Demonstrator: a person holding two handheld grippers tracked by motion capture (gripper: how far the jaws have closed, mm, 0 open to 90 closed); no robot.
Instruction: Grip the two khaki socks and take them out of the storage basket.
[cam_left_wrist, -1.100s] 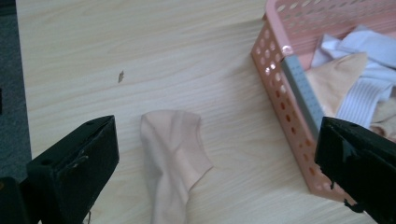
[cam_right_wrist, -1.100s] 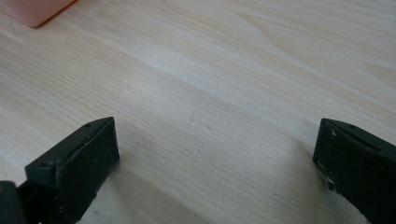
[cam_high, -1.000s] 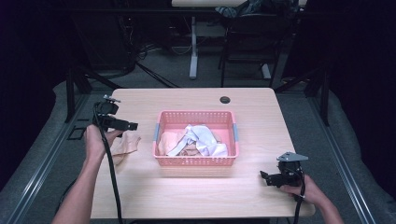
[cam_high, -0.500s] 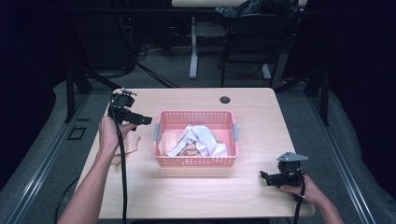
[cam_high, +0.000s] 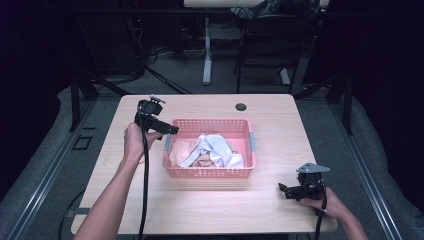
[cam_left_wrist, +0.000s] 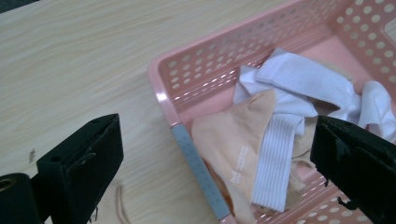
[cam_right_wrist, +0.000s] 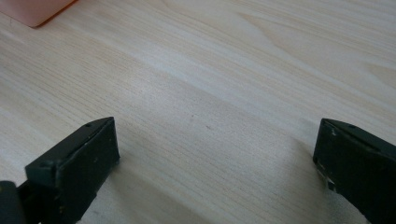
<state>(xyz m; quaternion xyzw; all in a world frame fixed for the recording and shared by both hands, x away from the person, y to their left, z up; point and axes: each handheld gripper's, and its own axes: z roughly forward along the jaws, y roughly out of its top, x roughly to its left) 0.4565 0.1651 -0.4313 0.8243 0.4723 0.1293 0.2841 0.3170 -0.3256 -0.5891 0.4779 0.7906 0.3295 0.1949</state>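
Surface: light wood-grain table (cam_high: 200, 210), rounded corners, standing on grey floor w/ dark surrounds. Landmark: pink perforated basket (cam_high: 208, 172), roughly mid-table.

Basket contents: white ribbed socks (cam_left_wrist: 299, 88) and a beige sock (cam_left_wrist: 233, 140), loosely heaped; the beige one lies toward the basket's left end, whites over and beside it. Grey strip (cam_left_wrist: 196, 168) runs along the rim at that end.

Small black round item (cam_high: 241, 106) beyond the basket, near the table's far edge; identity unclear.

Left gripper (cam_high: 167, 131) held above the basket's left end, jaws wide apart, nothing between them; per left gripper view one jaw sits over bare table outside the basket, the other over the socks. Cable trails down toward the near edge.

Right gripper (cam_high: 286, 190) near the table's front-right corner, well apart from the basket, low over bare wood; jaws wide, empty.

Room beyond the basket: dim, a desk leg (cam_high: 206, 55), chair (cam_high: 270, 35) and floor cables (cam_high: 155, 55).
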